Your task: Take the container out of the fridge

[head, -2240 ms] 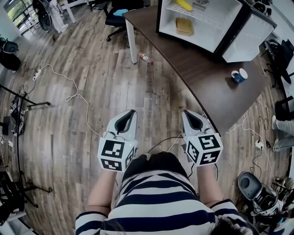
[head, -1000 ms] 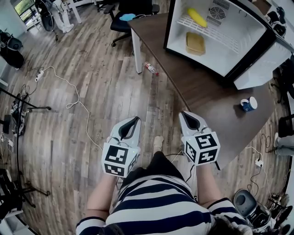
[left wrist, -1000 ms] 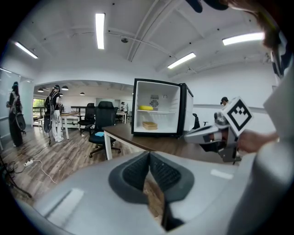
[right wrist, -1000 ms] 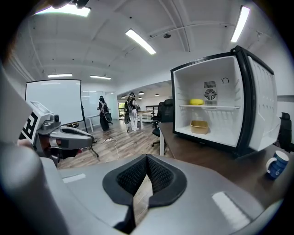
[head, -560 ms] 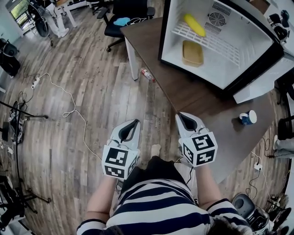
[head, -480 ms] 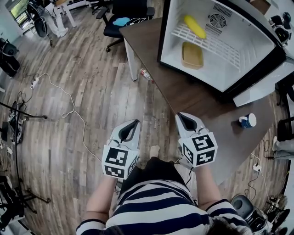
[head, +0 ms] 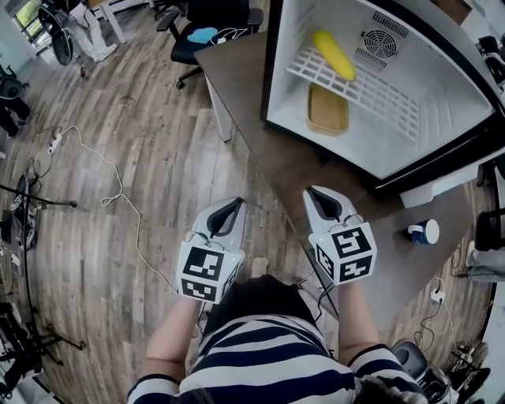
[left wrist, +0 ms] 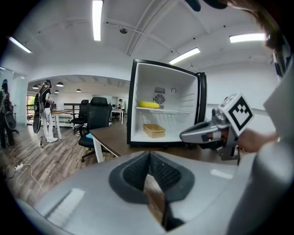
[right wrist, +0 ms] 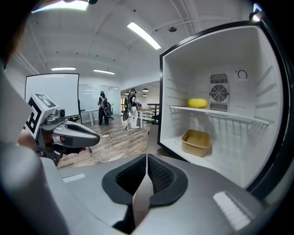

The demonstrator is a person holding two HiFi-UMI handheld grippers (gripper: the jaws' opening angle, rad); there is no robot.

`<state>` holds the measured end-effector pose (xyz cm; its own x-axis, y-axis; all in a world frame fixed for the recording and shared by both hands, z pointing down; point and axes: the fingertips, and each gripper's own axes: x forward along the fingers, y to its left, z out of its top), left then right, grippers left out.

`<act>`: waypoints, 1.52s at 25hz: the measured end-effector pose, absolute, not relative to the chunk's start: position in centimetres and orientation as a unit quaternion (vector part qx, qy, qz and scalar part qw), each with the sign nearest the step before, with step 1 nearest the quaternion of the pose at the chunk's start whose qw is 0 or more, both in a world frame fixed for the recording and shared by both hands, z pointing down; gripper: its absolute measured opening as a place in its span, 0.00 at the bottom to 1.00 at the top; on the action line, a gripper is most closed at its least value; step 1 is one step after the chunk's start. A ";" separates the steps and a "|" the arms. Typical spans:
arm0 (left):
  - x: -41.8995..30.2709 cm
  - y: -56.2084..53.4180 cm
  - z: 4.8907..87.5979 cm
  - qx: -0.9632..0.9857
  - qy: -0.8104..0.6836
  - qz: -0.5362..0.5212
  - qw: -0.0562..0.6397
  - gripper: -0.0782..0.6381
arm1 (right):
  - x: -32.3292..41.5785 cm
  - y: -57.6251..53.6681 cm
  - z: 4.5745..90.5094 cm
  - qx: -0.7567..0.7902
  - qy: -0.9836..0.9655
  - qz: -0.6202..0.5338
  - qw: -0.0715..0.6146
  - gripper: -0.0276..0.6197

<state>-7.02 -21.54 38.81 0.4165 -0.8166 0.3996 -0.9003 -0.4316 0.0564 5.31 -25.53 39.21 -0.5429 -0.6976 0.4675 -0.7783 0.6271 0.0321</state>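
Sitting on the white bottom of the open fridge (head: 270, 67), the tan container (head: 327, 110) lies beneath the wire shelf (head: 371, 95), and a yellow thing (head: 334, 54) rests on that shelf near the back wall. The fridge stands on a dark brown bench (head: 296, 170), and a blue mug (head: 424, 232) stands further along the bench, beyond the swung-out door. The left tongs (head: 233, 207) are held over the wooden floor (head: 118, 118), just off the bench's edge; the left gripper view shows their pads pressed together with nothing between them. The right tongs (head: 316, 197) hang over the near edge of the bench, likewise closed and empty, pointing toward the fridge's open front. Both are well apart from the container, which neither touches. A white cable (head: 118, 189) trails across the floor to the left, and a black office chair (head: 213, 24) stands by the bench's far end.
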 end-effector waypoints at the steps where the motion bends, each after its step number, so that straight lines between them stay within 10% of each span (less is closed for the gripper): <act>1: -6.8 -22.4 38.8 0.831 -0.517 0.157 0.134 0.11 | 5.5 -26.3 39.2 0.422 -0.874 0.087 0.224 0.06; 16: -4.1 -29.9 40.3 0.835 -0.505 0.170 0.136 0.11 | 7.9 -35.6 39.4 0.432 -0.874 0.035 0.222 0.25; 38: -3.3 -36.2 43.9 0.829 -0.504 0.183 0.160 0.11 | 10.0 -44.9 43.9 0.421 -0.847 -0.071 0.317 0.29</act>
<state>-3.31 -36.20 43.94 0.4259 -0.7770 0.4636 -0.8936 -0.4416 0.0808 10.00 -44.92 43.89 -0.4441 -0.7578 0.4781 -0.6679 0.6357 0.3872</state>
